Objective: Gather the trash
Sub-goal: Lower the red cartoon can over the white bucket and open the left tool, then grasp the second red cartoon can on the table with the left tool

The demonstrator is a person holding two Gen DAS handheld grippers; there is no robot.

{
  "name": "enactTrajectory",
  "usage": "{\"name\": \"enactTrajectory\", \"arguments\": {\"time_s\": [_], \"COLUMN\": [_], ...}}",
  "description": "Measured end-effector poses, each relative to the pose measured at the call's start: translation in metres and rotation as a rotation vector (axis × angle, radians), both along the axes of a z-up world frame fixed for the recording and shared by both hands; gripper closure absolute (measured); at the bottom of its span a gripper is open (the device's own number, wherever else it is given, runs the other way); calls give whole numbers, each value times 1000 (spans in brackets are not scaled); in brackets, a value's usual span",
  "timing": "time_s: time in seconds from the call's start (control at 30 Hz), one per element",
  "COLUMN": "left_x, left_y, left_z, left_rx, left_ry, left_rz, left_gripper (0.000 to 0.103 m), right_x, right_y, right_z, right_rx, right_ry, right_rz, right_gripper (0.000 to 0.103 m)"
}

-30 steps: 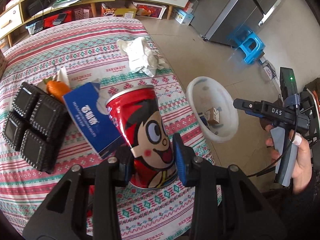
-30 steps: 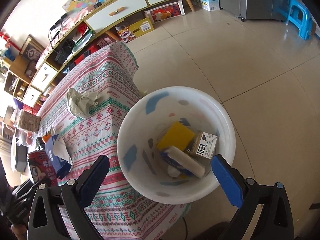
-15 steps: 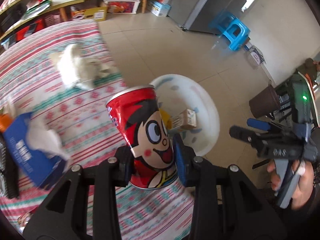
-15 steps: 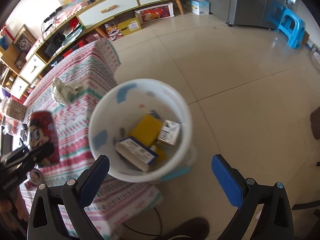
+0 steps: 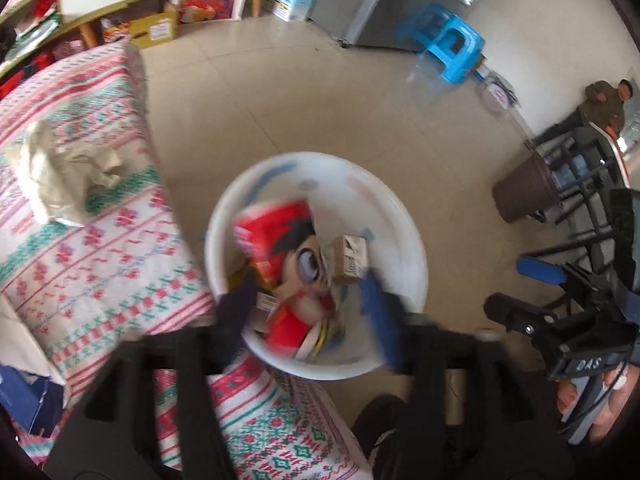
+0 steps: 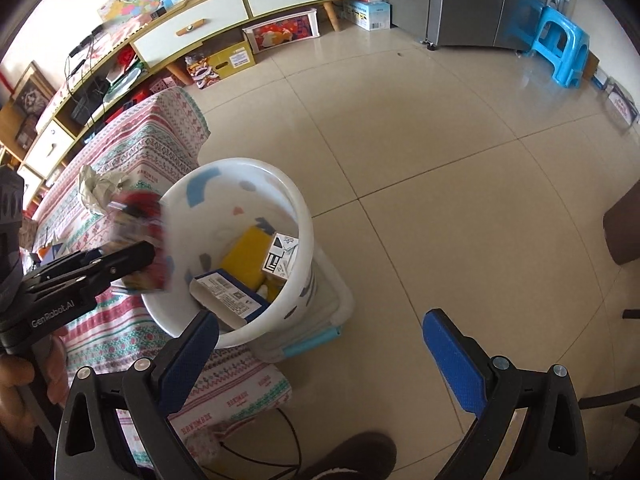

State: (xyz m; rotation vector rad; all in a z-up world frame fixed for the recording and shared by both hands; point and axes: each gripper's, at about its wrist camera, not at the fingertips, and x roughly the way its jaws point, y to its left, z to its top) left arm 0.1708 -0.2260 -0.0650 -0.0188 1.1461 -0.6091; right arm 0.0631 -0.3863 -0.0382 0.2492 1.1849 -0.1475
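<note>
A red cartoon-printed can (image 5: pixel 294 264) drops, blurred, over the white trash bucket (image 5: pixel 400 216); it also shows blurred at the bucket's rim in the right wrist view (image 6: pixel 140 240). My left gripper (image 5: pixel 308 304) is open above the bucket, its fingers apart on either side of the can and not touching it. The bucket (image 6: pixel 296 216) holds a yellow pack (image 6: pixel 244 256), a small carton (image 6: pixel 282 256) and a blue-white box (image 6: pixel 228 294). My right gripper (image 6: pixel 316 344) is open and empty beside the bucket. Crumpled paper (image 5: pixel 60 172) lies on the table.
The patterned tablecloth table (image 5: pixel 92 264) is at the left, with a blue tissue box (image 5: pixel 24 396) at its near edge. A blue stool (image 6: pixel 560 48), a fridge (image 6: pixel 480 0) and a low cabinet (image 6: pixel 224 12) stand across the tiled floor. A brown bin (image 5: pixel 524 192) stands right.
My left gripper swung from the table to above the bucket, then opened and let go of the red can, which now falls into the bucket. My right gripper stayed open.
</note>
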Motion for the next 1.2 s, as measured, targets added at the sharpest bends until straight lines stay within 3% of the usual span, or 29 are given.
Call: {"name": "enactTrajectory", "arguments": {"time_s": [0.03,0.27,0.33,0.6,0.73,0.9,1.03,1.2], "left_x": [-2,-9,-12,-24,-26,-39,-49,-61], "left_y": [5,39,51,118,159,201,226,245], "left_z": [5,26,30,49,53,52,41,23], "left_rx": [-2,49,77,106,92,127,166,162], "left_ry": [-23,-65,-74,-100,-78,-52,-3,95], "left_rz": [19,54,65,121,170,229,267,300], "left_gripper": [20,16,8,4,3,3,3,3], "right_x": [2,7,8,17,24,33,38,41], "right_y": [2,17,20,54,74,105,128,154], "right_z": [0,2,4,10,10,10,9,2], "right_rx": [-2,-17,-17,-28,-35,-45,-53,-80], "right_ry": [-1,-3,-6,-20,-16,-13,-9,8], "right_rz": [2,25,29,75,109,160,204,259], "right_gripper": [0,0,0,0,0,0,0,0]}}
